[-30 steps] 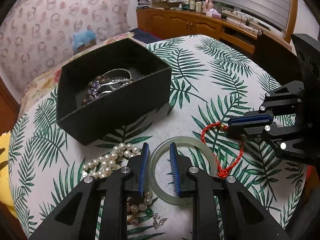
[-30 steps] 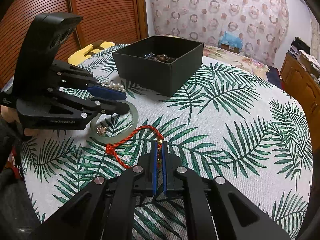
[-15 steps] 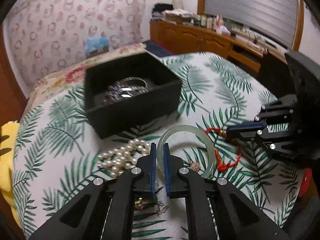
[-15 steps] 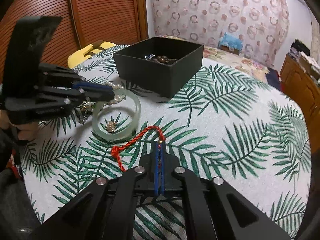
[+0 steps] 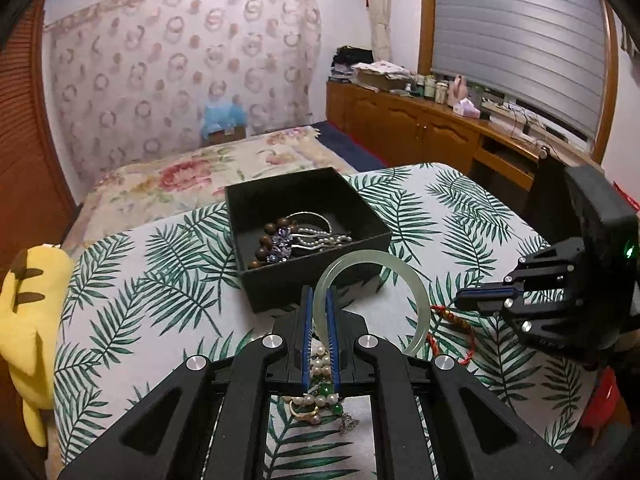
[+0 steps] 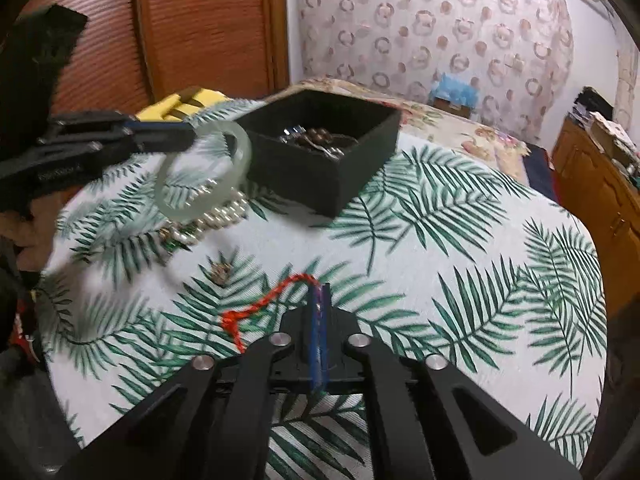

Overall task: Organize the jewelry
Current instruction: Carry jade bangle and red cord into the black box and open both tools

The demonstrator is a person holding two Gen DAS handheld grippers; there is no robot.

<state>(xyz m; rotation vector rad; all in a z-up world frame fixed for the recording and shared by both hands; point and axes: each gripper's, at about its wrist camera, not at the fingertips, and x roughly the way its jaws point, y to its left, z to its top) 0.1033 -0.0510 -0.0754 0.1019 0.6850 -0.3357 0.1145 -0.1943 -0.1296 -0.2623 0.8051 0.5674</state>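
Observation:
A pale green bangle (image 5: pixel 420 304) hangs tilted above the table, with my left gripper (image 5: pixel 318 294) shut on its rim, just in front of the black box (image 5: pixel 312 276). The right wrist view shows the bangle (image 6: pixel 245 156) raised beside the box (image 6: pixel 304 176), held by the left gripper (image 6: pixel 188 136). Beads and silver pieces lie in the box. My right gripper (image 6: pixel 319 288) is low over the table; its jaws are opening, and the pads still pinch the beaded end of a red cord bracelet (image 6: pixel 260 304). In the left wrist view the right gripper (image 5: pixel 464 300) stands over the red cord bracelet (image 5: pixel 460 322).
A pearl necklace (image 6: pixel 216 216) with green beads and a ring lies under the left gripper. A small charm (image 6: pixel 221 269) sits on the leaf-print tablecloth (image 5: pixel 160 320). A yellow plush toy (image 5: pixel 28 300) leans at the table's left edge. A bed and a wooden cabinet stand behind.
My left gripper shut on the bangle's rim, then lifted it off the table and toward the box. The right gripper stayed put on the red cord.

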